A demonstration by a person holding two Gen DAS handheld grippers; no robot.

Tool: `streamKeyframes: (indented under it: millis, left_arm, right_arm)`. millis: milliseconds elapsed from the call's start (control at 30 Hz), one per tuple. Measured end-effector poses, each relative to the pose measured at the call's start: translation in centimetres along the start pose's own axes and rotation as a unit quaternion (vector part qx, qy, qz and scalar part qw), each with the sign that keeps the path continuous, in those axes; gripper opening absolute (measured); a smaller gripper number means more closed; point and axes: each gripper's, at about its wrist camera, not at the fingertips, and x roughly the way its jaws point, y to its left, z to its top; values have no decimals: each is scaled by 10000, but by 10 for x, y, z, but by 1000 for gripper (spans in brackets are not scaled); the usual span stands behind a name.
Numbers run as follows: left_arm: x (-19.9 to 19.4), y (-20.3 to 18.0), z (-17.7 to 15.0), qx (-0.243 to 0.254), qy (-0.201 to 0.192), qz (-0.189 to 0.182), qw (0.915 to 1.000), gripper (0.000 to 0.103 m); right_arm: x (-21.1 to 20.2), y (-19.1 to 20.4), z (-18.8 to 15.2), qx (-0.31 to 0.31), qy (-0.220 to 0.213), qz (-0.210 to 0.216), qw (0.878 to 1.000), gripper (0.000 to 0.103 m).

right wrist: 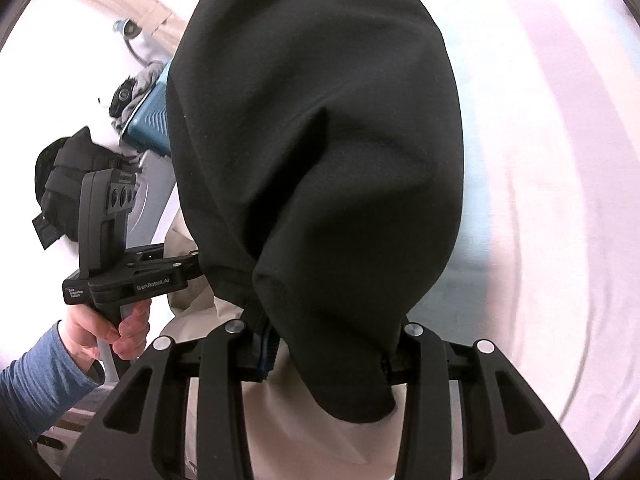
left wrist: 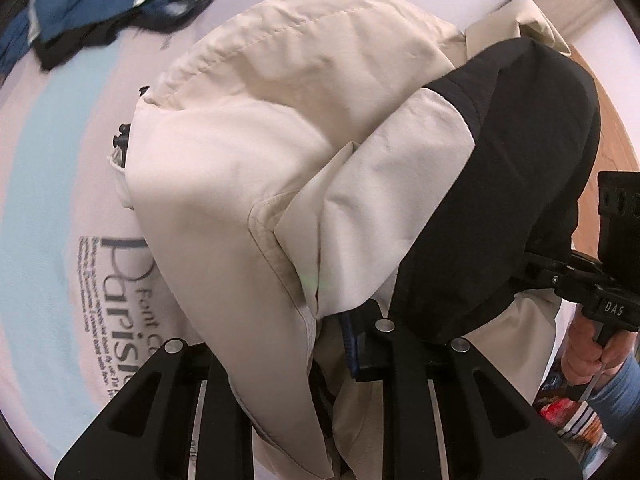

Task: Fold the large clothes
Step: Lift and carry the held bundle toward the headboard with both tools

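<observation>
Hanging off both grippers, one large jacket (left wrist: 256, 168) (beige body, black panels) fills most of each wrist view; it is lifted clear of the bedsheet (left wrist: 44, 184), draping down from the jaws toward 12 o'clock.

Count: one jacket, one sheet, two grippers, two hands, one pile of other clothes.

Bedsheet: one, pale pink and light blue with printed lettering, visible at 8–9 o'clock in the left wrist view and along 3 o'clock in the right wrist view.

Clothes pile (left wrist: 104, 4): one heap, blue and black with white stripes, at 11 o'clock in the left view, well apart from the jacket.

Left gripper (left wrist: 340, 344): jaws narrow, clamped on a beige fold of the jacket near a black panel. Cloth covers the fingertips, so the pads are mostly hidden.

Right gripper (right wrist: 324, 348): jaws somewhat wider, pinching a bunched black section of the jacket with beige lining under it. The black cloth blocks nearly the whole centre of that view.

Left hand (right wrist: 116, 332) with blue sleeve shows at 8 o'clock in the right view; right hand (left wrist: 588, 352) shows at 4 o'clock in the left view.

Small stuff at 9–10 o'clock in the right view: a teal ribbed object (right wrist: 154, 120) and a black bag-like item (right wrist: 64, 172) (too blurred to identify).
</observation>
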Motion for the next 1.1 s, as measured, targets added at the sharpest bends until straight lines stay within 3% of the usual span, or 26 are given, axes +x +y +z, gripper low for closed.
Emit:
streamKeyframes:
  millis: [200,500,733,1100]
  left_arm:
    - [-13,-79,18,467,-25,-122,9988,19]
    - [9,-219,23,1237,46,-222,9921,19]
    - [37,-363,18,1765,68,-345,9837,19]
    - [126,-599,3,2445,325,-718,9664,19]
  right_arm:
    - [-61,-32,-22,179,-381,-271,9987,35]
    - [-172,-111,-70,566,-951,-635,9918,35]
    - [-266,-178,-110,819,-1255,-832,9852,35]
    - [-424,-337,-198,1376,-1512,-1479,9676,35]
